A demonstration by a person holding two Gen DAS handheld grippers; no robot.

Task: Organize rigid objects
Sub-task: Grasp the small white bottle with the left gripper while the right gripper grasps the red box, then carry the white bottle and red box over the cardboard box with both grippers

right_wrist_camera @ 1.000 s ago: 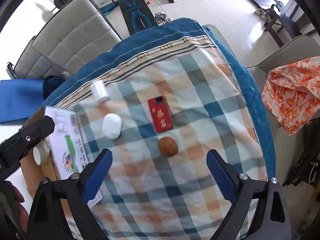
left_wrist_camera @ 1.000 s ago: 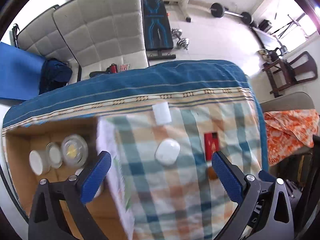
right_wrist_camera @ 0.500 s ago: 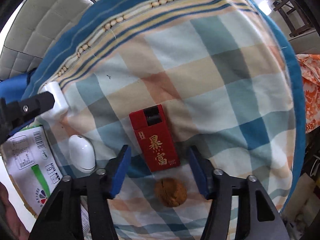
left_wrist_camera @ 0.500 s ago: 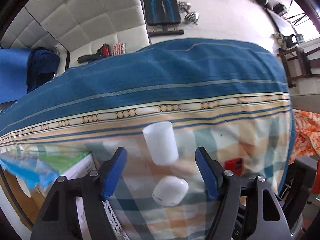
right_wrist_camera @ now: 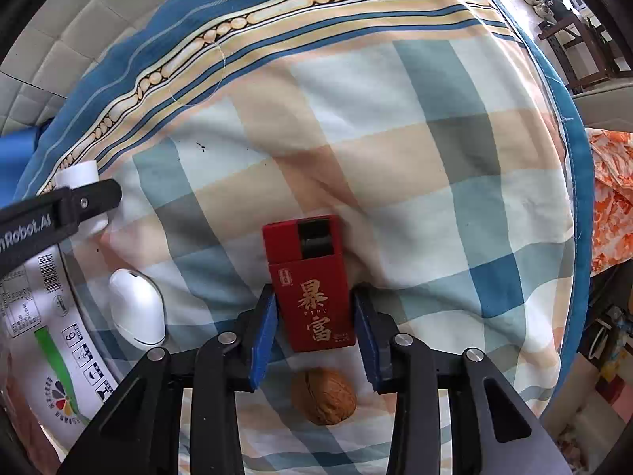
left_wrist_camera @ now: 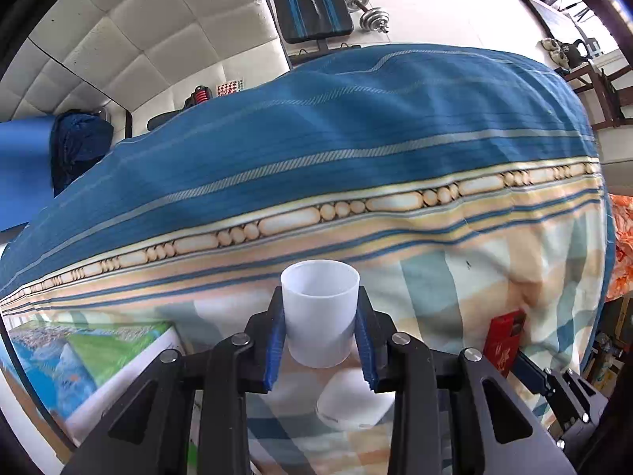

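A white plastic cup [left_wrist_camera: 319,312] lies on the checked cloth, and my left gripper [left_wrist_camera: 319,330] is shut on it, blue pads pressing both sides. My right gripper [right_wrist_camera: 314,328] is shut on a red box with gold characters [right_wrist_camera: 310,285], pads against its two long sides. A walnut [right_wrist_camera: 323,396] rests between the right gripper's arms, below the box. A white oval case [right_wrist_camera: 136,308] [left_wrist_camera: 356,399] lies on the cloth between the two grippers. The cup [right_wrist_camera: 79,174] and the left gripper's arm show at the left edge of the right wrist view.
A cardboard box with a printed flap [right_wrist_camera: 47,316] [left_wrist_camera: 99,356] stands at the table's left edge. The checked cloth [right_wrist_camera: 356,138] with its blue border covers the table. A padded chair [left_wrist_camera: 138,39] and dumbbells [left_wrist_camera: 368,12] lie beyond; orange fabric [right_wrist_camera: 613,198] is at the right.
Both grippers came down toward the table and closed from wide open, the left onto the white cup, the right onto the red box.
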